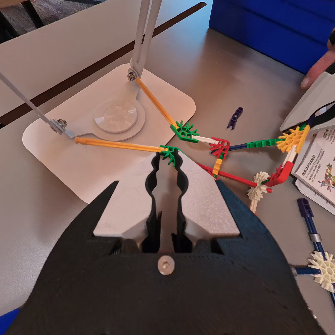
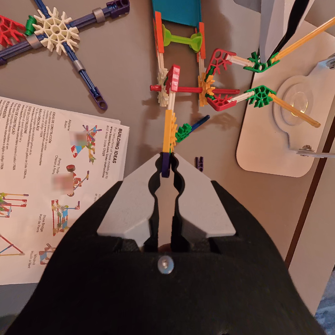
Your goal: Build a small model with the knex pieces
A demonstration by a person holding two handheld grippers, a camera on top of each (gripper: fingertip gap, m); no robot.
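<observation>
A rod-and-connector toy model (image 2: 188, 89) spans the grey table between both grippers. My left gripper (image 1: 167, 155) is shut on a green connector (image 1: 169, 154) that carries a yellow-orange rod (image 1: 117, 145). A second green connector (image 1: 184, 133) with its own rod sits just beyond, joined to a red connector (image 1: 220, 146). My right gripper (image 2: 166, 159) is shut on a purple piece (image 2: 165, 166) at the end of the model's yellow connector (image 2: 169, 130). The right gripper's grey finger (image 1: 311, 101) shows at the right edge, beside the yellow connector (image 1: 293, 139).
A white stand base (image 1: 108, 172) lies under the rods, with two metal struts. An instruction booklet (image 2: 63, 145) lies left of my right gripper. A white snowflake connector with blue rods (image 2: 56, 30), a loose purple clip (image 1: 234, 117) and a blue box (image 1: 272, 27) are nearby. The left gripper's tips are roughly 15 cm from the right gripper's. My right gripper's tips are some 7 cm from the loose purple clip (image 1: 234, 117).
</observation>
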